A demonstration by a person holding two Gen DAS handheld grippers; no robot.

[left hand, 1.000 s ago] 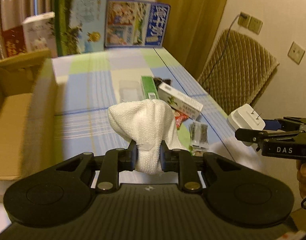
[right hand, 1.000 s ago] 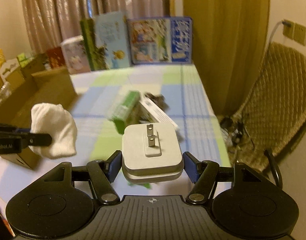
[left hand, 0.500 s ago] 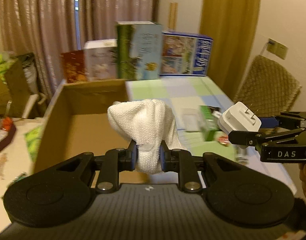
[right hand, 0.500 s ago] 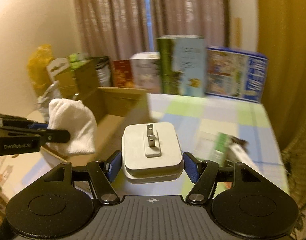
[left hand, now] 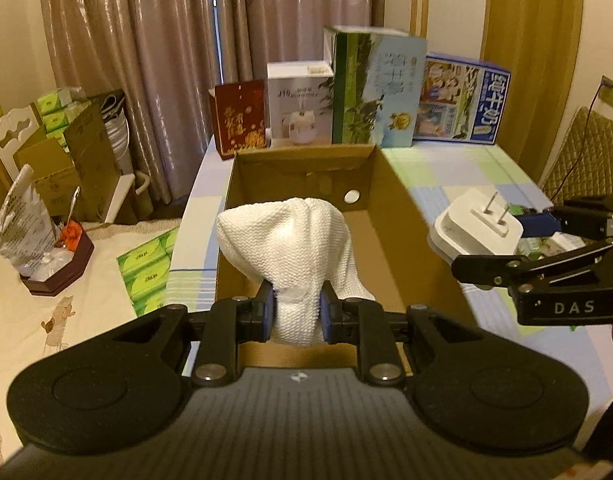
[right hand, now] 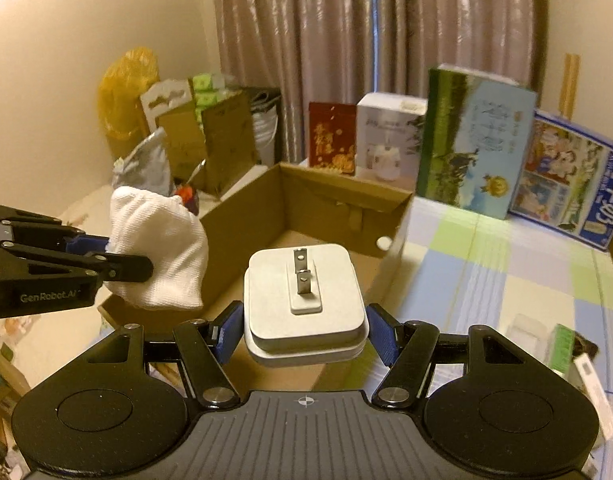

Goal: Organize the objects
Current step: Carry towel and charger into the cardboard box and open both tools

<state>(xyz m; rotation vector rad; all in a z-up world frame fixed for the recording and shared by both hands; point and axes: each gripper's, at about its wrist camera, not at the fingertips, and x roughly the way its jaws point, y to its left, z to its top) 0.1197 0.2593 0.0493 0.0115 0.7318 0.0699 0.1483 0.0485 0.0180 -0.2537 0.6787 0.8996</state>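
Step in hand, as I judge it: carry phase, both loads brought to the box for drop-off.

Left claw: clamped on the white cloth, pinched at its lower end; the bulk stands up ahead of the fingers. The open box lies directly ahead of and below this claw, so the cloth hangs over the near part of the box interior.

Right claw: clamped on the white plug by its two sides, prongs up. The box lies ahead and to its left; from the left wrist view the plug sits over or just outside the right box wall, cannot tell which.

Box looks empty where its floor shows.

Next move calls for: lower the left claw into the box, then part its fingers. The right claw should shift left past the wall before letting go.
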